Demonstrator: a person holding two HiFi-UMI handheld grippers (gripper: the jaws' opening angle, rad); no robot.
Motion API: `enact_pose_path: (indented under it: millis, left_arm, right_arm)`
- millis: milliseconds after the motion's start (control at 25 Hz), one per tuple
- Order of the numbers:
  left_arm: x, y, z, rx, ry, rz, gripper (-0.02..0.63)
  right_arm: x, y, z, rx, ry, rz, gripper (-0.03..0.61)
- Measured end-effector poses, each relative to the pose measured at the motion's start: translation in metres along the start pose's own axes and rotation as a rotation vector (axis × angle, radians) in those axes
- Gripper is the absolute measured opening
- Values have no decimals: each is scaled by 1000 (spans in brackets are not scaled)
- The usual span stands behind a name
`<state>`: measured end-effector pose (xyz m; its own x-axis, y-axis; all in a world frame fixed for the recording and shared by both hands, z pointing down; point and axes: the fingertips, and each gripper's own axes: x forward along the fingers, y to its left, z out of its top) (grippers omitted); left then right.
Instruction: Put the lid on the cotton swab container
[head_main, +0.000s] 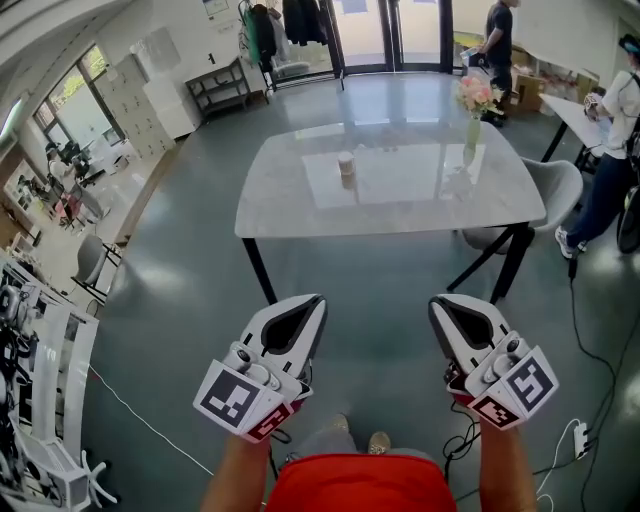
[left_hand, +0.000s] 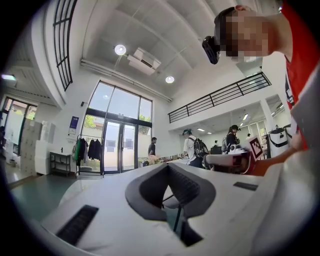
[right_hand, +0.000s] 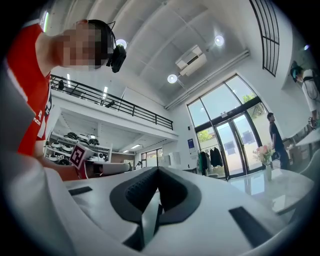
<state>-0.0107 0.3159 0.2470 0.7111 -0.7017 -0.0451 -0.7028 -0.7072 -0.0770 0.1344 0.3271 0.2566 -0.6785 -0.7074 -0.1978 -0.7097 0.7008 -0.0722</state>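
the task is not yet under way at the worktop (head_main: 400, 195): the person stands back from it, so this looks like the approach step. the left gripper (head_main: 312, 302) and the right gripper (head_main: 441, 302) are held out side by side, pointing roughly level towards the worktop. both gripper views show each pair of jaws closed tip to tip with nothing between them.

the container (head_main: 346, 164) stands upright near the middle of the worktop, well apart from both grippers. it is a small pale cylinder with a darker band. it is too small to tell whether it is open, and no separate lid can be made out.

next, i judge, the person has to get close enough to reach, find the lid, and open one pair of jaws to pick it up. the other gripper may need to steady the container, since so light a thing could slide on the smooth top.

the worktop is a pale, glossy, marble-look slab with rounded corners on thin dark legs (head_main: 258, 270). a slim glass vase (head_main: 470, 138) of pink flowers (head_main: 477, 94) stands near its far right edge. the floor (head_main: 190, 270) is grey-green and shiny. the jaws are white hard shells with dark ribbed pads
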Motion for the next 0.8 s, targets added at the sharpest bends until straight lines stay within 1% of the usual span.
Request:
enact_pose_path:
  millis: [240,440,720,800]
  left_arm:
    - [15,26,-5,-7,-9,27,14]
    - [38,59,-13,6,-15,32,14]
    - [82,135,-20,51,-12,27,14]
    - [93,163,-21,60,9,25,14]
  right_arm:
    - [15,-24,-8,14,15,-10,18]
    - [41,-48,-20,20,34,-24,18]
    - [118,-88,-24,16,39,-37,18]
    - [147,-99,-25,15,39,-40,18]
